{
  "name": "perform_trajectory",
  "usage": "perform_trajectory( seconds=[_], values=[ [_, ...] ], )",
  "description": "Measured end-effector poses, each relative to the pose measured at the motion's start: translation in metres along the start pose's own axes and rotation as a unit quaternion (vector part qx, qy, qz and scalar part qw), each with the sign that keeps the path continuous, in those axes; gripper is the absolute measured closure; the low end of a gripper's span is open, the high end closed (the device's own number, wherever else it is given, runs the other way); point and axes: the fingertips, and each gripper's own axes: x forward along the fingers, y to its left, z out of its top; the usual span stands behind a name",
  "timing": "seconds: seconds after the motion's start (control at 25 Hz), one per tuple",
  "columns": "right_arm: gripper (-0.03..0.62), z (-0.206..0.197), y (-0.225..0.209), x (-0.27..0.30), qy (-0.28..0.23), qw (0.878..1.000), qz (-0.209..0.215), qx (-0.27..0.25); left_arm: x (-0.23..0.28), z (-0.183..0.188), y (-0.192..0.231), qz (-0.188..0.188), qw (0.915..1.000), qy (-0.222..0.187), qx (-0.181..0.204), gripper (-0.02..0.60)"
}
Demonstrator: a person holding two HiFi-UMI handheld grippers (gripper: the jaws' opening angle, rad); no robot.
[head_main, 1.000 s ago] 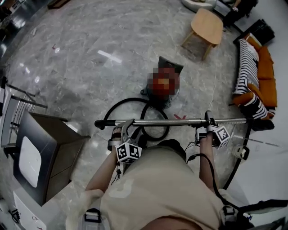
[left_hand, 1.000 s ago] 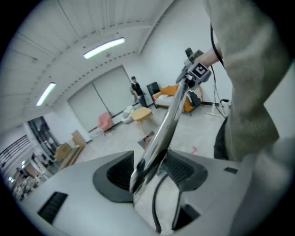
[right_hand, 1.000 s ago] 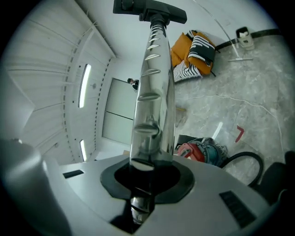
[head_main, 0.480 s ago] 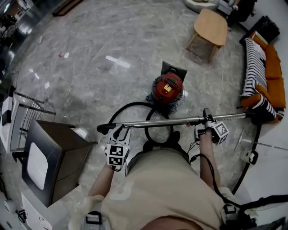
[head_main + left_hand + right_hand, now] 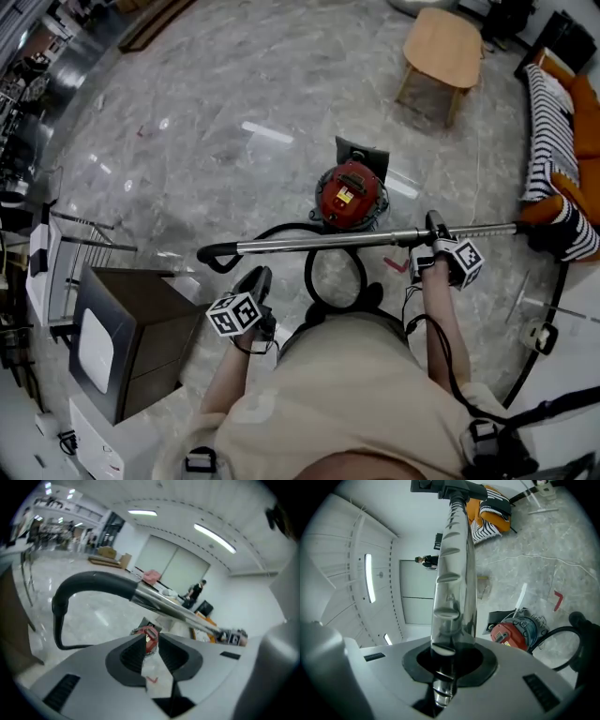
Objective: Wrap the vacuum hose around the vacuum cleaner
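Vacuum hose [image 5: 307,274] lies looped on floor, just beside red vacuum cleaner [image 5: 350,195]. Right gripper [image 5: 436,230] clamps metal wand [image 5: 319,244], held level. Left gripper [image 5: 259,277] just under wand, jaws just closing, narrow gap, nothing between.

Grey marble floor [image 5: 206,84] — wooden table [image 5: 448,52] upper right, orange sofa [image 5: 586,112] with striped throw [image 5: 548,141] at right edge; dark cabinet [image 5: 131,328] left.

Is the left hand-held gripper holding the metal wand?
No, the left hand-held gripper has just been closing its jaws with nothing between them, and the metal wand passes clear beyond them.
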Motion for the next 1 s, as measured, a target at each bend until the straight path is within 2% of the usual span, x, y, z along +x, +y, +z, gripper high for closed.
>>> perform_trajectory(
  seconds=[0.08,0.12,0.24,0.4,0.48,0.56,0.6,0.64,0.68,0.72,0.8,0.92,1.0],
  values=[
    [0.528,0.011,-0.003,0.010,0.008,1.000,0.005,0.014,0.022,0.026,0.001,0.000,0.9968,-0.037,-0.071,0.511],
    [0.528,0.015,-0.001,0.015,0.013,1.000,0.011,0.017,0.031,0.038,0.000,0.004,0.9951,-0.050,-0.085,0.511],
    [0.528,0.028,0.004,0.023,0.024,0.999,0.026,0.034,0.043,0.064,-0.009,0.021,0.9939,-0.074,-0.079,0.511],
    [0.528,0.051,-0.003,0.024,0.021,0.997,0.019,0.065,0.046,0.085,-0.036,0.012,0.9923,-0.095,-0.079,0.511],
    [0.528,0.064,-0.008,0.026,0.014,0.997,0.018,0.076,0.047,0.090,-0.051,-0.001,0.9932,-0.096,-0.065,0.511],
    [0.528,0.074,-0.011,0.027,0.007,0.996,0.016,0.085,0.047,0.092,-0.069,-0.042,0.9919,-0.096,-0.072,0.509],
    [0.528,0.079,-0.013,0.028,0.004,0.996,0.014,0.091,0.048,0.090,-0.079,-0.077,0.9885,-0.093,-0.091,0.493],
    [0.529,0.083,-0.015,0.030,0.001,0.995,0.013,0.097,0.050,0.088,-0.090,-0.115,0.9822,-0.089,-0.118,0.400],
    [0.528,0.085,-0.017,0.031,0.000,0.995,0.011,0.102,0.053,0.086,-0.101,-0.149,0.9742,-0.087,-0.145,0.277],
    [0.528,0.086,-0.018,0.031,0.000,0.995,0.009,0.104,0.056,0.086,-0.110,-0.172,0.9675,-0.089,-0.163,0.208],
    [0.530,0.084,-0.017,0.032,0.008,0.995,0.011,0.096,0.065,0.093,-0.116,-0.175,0.9646,-0.102,-0.169,0.193],
    [0.531,0.071,-0.010,0.033,0.031,0.996,0.022,0.084,0.082,0.111,-0.103,-0.137,0.9650,-0.137,-0.177,0.193],
    [0.531,0.059,-0.002,0.035,0.048,0.995,0.030,0.077,0.094,0.120,-0.096,-0.132,0.9582,-0.156,-0.200,0.195]
  ],
)
